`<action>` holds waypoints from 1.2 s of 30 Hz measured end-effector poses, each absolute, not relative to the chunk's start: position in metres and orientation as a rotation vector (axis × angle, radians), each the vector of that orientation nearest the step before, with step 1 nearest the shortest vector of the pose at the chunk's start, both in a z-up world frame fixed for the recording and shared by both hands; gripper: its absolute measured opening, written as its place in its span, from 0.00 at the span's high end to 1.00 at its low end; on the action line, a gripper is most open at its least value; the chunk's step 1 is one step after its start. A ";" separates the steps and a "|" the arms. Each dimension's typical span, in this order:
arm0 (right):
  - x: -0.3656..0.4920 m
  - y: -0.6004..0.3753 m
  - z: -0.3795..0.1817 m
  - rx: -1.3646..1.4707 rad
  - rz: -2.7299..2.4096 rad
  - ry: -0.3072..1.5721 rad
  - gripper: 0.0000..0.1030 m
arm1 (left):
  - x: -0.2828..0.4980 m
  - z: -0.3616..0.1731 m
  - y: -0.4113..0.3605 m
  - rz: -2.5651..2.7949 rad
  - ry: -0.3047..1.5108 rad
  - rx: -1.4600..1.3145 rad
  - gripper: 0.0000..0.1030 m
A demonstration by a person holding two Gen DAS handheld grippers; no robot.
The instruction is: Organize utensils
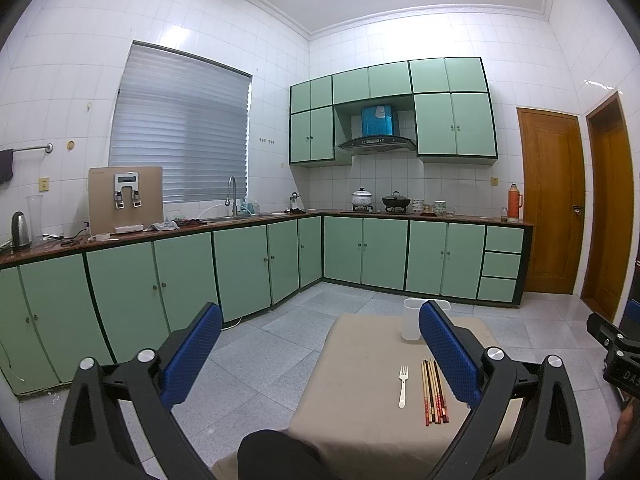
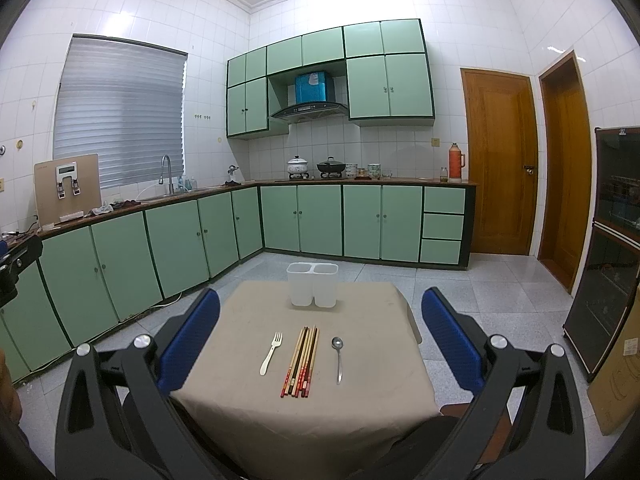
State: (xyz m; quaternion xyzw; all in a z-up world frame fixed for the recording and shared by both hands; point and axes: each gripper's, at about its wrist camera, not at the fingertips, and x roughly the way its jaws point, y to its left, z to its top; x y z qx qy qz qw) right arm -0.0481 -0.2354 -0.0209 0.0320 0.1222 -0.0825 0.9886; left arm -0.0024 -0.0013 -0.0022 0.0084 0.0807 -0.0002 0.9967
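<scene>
A small table with a beige cloth holds a white fork, a bundle of several chopsticks and a metal spoon, side by side. A white two-compartment holder stands empty at the table's far edge. My right gripper is open and empty, held above the near side of the table. My left gripper is open and empty, to the left of the table; its view shows the fork, the chopsticks and part of the holder.
Green kitchen cabinets run along the left and back walls. Wooden doors are at the back right. A dark glass cabinet and a cardboard box stand right of the table. Grey tiled floor surrounds the table.
</scene>
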 end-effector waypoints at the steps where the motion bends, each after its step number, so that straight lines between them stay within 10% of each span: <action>1: -0.048 -0.235 -0.020 0.064 -0.165 0.246 0.05 | -0.003 -0.002 -0.001 0.000 0.161 0.016 0.06; 36: -0.052 -0.236 -0.012 0.056 -0.164 0.239 0.05 | -0.004 -0.005 -0.001 -0.001 0.148 0.013 0.06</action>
